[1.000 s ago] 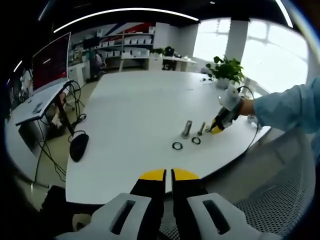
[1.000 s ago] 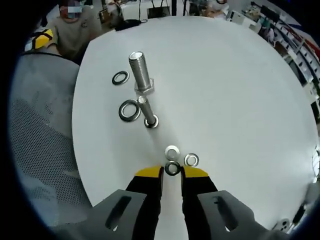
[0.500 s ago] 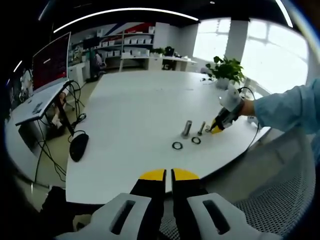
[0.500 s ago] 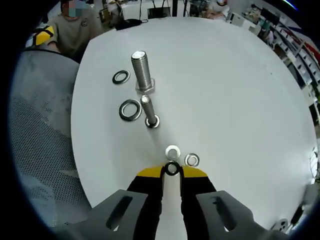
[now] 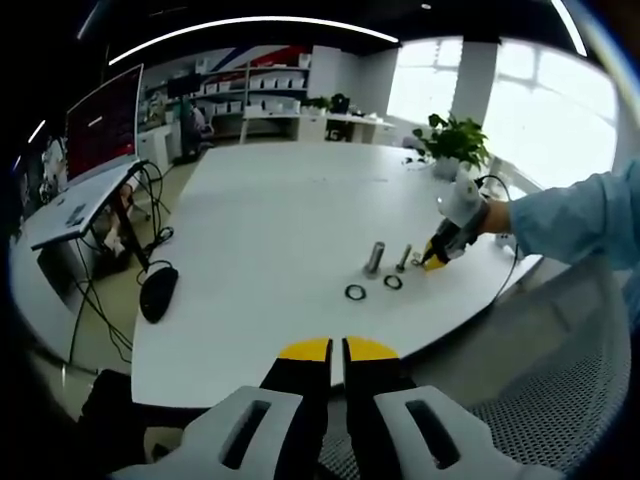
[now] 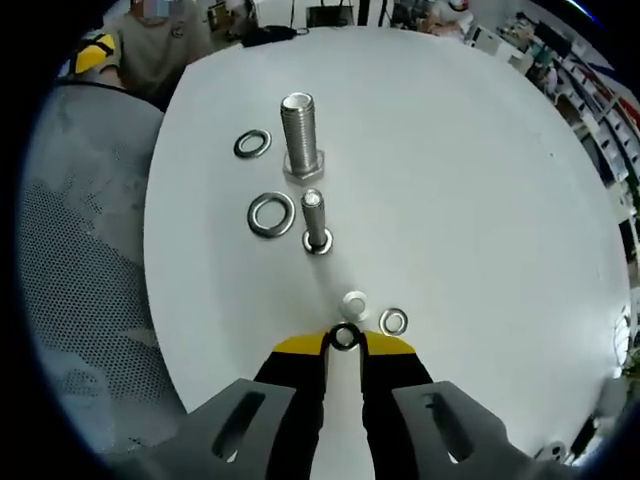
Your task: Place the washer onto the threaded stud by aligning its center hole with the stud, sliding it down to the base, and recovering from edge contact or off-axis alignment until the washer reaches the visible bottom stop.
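Right gripper (image 6: 344, 340) clamps a dark washer (image 6: 345, 336) near the table (image 6: 480, 180) edge, short of the small stud (image 6: 316, 220); left gripper (image 5: 336, 350) closed, empty

We count five washers (image 6: 271, 214): four on tabletop (image 6: 480, 180), one in gripper (image 6: 345, 340). Two threaded studs (image 6: 300, 133).

In the left gripper view, the right gripper (image 5: 432, 262) is too small to tell what it grips. The sleeve (image 5: 575, 215) runs off the right edge.
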